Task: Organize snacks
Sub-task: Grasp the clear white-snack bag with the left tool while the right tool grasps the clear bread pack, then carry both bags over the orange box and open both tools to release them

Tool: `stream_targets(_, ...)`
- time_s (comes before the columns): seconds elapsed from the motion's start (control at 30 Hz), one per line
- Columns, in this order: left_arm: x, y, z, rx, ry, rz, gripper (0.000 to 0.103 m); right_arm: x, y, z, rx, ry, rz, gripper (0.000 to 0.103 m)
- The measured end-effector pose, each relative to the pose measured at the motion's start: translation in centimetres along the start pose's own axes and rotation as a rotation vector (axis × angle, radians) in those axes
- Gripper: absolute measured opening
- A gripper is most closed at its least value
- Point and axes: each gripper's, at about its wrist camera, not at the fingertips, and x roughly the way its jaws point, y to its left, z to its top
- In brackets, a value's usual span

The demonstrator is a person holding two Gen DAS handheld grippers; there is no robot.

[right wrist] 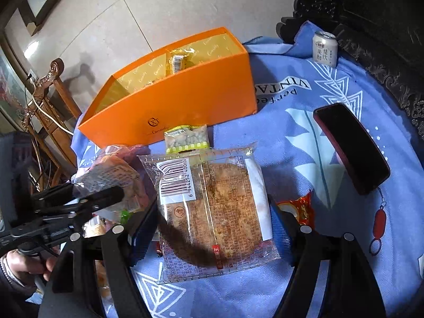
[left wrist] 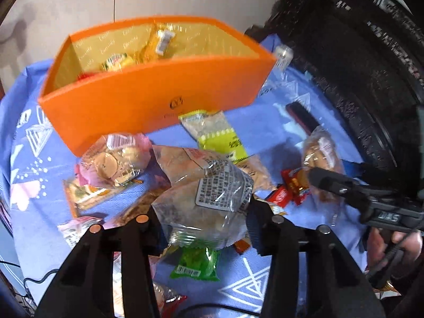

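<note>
Nearest the left wrist camera, the left gripper has its jaws closed against the two sides of a clear-wrapped pastry, holding it lifted above the blue patterned cloth that covers the counter. Nearest the right wrist camera, the right gripper has its jaws clamped on either side of a flat cake in clear wrap, barcode label upward, held level just above the cloth. The landmark is the orange box, standing open-topped on the far side of the cloth. Under the left gripper, on the near side of the box, lies a green snack packet. Closer to the box, a pink-edged bag of round biscuits sits just in front of its near wall, towards the box's left end. A yellow-green packet lies touching or almost touching the middle of that same wall. To the right of the box and nearer the cameras, small red wrapped sweets lie on the cloth. A dark phone rests flat to the right of the box, well apart from it. Inside the box, yellow wrapped snacks lean against its far wall. Beyond the box's right end, a small white can stands upright near the cloth's far edge.
</note>
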Motion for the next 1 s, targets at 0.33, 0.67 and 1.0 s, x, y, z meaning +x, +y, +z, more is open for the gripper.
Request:
stream_targets(0.33, -8.4, 1.5, 3.1, 0.004, -0.18, 0.043, 0.045, -3.0, 3.1, 3.6, -0.082, -0.097, 0.039, 0.077)
stream_targets(0.67, -9.7, 5.2, 11.7, 0.0, -0.284, 0.1, 0.045, -3.4, 7.6, 14.3, -0.225, -0.254, 0.068, 0.077)
stream_targets(1.0, -6.8, 7.6, 18.3, -0.005, -0.301, 0.148, 0.076, 0.8, 9.7, 21.2, -0.276, -0.276, 0.036, 0.077)
